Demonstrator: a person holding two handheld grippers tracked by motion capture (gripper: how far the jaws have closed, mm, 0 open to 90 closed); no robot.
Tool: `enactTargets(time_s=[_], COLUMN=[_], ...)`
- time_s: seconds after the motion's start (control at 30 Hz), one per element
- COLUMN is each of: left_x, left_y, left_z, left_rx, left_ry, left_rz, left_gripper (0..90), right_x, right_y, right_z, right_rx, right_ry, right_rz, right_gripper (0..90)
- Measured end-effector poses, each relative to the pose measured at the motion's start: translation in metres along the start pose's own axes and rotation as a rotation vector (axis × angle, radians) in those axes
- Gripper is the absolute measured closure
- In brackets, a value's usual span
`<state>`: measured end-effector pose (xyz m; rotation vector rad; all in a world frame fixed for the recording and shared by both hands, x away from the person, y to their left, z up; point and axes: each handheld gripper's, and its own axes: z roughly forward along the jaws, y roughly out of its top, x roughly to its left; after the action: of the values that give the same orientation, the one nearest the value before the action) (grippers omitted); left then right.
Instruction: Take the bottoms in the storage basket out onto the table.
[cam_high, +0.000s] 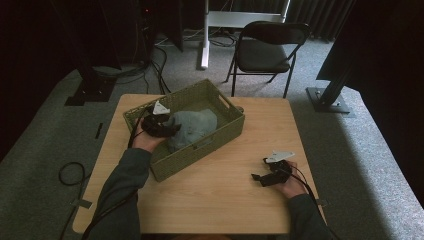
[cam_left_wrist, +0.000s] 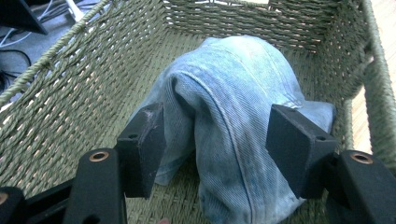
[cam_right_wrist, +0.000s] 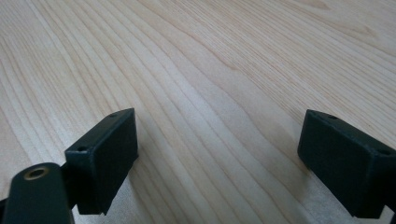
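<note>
Jeans (cam_left_wrist: 233, 112) are lying bunched inside the woven basket (cam_left_wrist: 84, 93), which is sitting on the desk (cam_high: 225, 185). The left hand-held gripper (cam_left_wrist: 215, 140) is straddling a denim fold, jaws standing wide and not pressing it. The right hand-held gripper (cam_right_wrist: 217, 154) is resting wide open and empty over bare desk.

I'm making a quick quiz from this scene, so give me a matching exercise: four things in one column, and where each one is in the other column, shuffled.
Things:
1. jeans
2. left claw
3. right claw
4. folding chair

Places:
A. on the carpet beyond the table
B. open over bare tabletop
C. bundled inside the woven basket
D. inside the basket, open astride the denim

Pairs: 1-C, 2-D, 3-B, 4-A
</note>
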<state>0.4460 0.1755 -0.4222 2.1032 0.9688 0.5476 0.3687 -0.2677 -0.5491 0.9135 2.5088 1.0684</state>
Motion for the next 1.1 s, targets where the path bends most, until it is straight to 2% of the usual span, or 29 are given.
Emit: enactTargets(time_s=[0.2, 0.33, 0.6, 0.83, 0.93, 1.1], left_x=[0.006, 0.009, 0.009, 0.005, 0.005, 0.003], left_y=[0.009, 0.015, 0.021, 0.019, 0.019, 0.019], left_z=[0.008, 0.013, 0.027, 0.038, 0.038, 0.037], left_rx=[0.009, 0.002, 0.036, 0.097, 0.108, 0.131], left_ry=[0.011, -0.004, -0.025, -0.05, -0.055, -0.062], left_rz=[-0.008, -0.022, -0.032, -0.03, -0.032, -0.027], left_gripper=[35.1, 32.8, 29.8, 29.5, 35.7, 60.6], right_x=[0.0, 0.0, 0.0, -0.001, -0.001, -0.004], right_y=[0.0, 0.0, 0.0, -0.001, -0.002, -0.004], right_z=[0.0, 0.0, -0.001, -0.002, -0.002, -0.004], right_rx=[0.0, 0.0, 0.001, 0.001, 0.001, 0.001], right_ry=[0.0, 0.0, 0.003, 0.005, 0.005, 0.002], right_rz=[0.0, 0.0, -0.003, -0.004, -0.004, -0.003], right_gripper=[11.8, 11.7, 11.8, 11.8, 11.8, 11.7])
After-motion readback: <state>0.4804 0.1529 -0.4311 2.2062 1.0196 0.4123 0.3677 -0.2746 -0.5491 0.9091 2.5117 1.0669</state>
